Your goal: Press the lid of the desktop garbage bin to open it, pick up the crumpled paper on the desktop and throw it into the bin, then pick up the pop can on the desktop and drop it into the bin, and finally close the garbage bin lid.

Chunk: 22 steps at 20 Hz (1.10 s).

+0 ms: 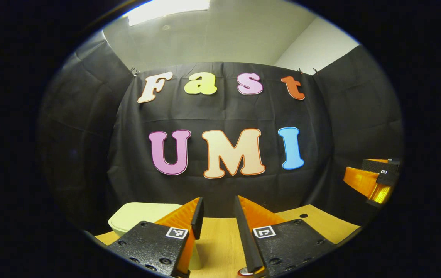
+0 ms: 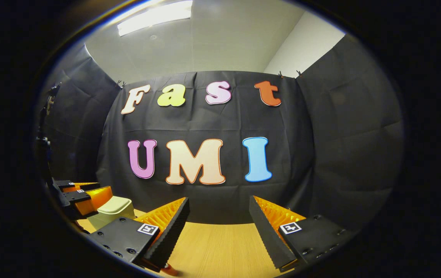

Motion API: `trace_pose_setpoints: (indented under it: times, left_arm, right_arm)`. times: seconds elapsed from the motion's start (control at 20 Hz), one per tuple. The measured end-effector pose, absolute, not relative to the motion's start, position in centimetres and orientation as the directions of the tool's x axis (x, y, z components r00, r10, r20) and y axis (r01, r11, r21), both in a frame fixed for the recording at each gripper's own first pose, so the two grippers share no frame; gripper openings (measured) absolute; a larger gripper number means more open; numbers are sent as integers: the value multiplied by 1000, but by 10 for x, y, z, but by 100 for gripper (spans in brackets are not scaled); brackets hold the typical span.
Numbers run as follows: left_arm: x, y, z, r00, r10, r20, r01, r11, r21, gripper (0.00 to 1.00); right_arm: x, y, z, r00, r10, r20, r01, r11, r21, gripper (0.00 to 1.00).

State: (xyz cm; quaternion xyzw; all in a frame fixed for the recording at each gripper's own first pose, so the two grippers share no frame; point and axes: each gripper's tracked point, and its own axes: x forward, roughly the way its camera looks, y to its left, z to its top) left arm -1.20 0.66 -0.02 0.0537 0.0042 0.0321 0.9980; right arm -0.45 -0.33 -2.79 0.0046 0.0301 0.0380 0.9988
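The pale desktop garbage bin [image 1: 143, 218] stands on the wooden table [image 1: 220, 239], just left of my left gripper [image 1: 218, 204], and its lid lies flat. That gripper is open, held above the table with nothing between its fingers. In the right gripper view the bin [image 2: 113, 210] sits at the far left, with the left gripper [image 2: 102, 192] beside and slightly over it. My right gripper [image 2: 219, 204] is wide open over bare table [image 2: 220, 243]. A small red bit [image 2: 168, 268] shows at the bottom edge, too little to identify.
In the left gripper view the right gripper [image 1: 359, 180] hangs at the far right, above the table's corner. The black cloth wall closes off the back and both sides. A small dark hole [image 1: 303, 216] marks the table top at the right.
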Motion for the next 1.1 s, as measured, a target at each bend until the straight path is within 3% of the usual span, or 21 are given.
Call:
trace_pose_setpoints:
  times: [0.25, 0.45, 1.1]
  left_arm:
    - [-16, 31, 0, 993, 120, 3, -120, 987, 106, 16]
    - [-18, 58, 0, 985, 172, 9, -172, 978, 117, 0]
    - [-6, 147, -39, 960, 268, -87, -257, 959, 116, 0]
  right_arm:
    - [-7, 4, -31, 995, 82, -63, -81, 997, 9, 98]
    - [-7, 19, -40, 993, 90, -79, -88, 996, 27, 98]
    - [-4, 67, -61, 987, 102, -120, -103, 995, 3, 98]
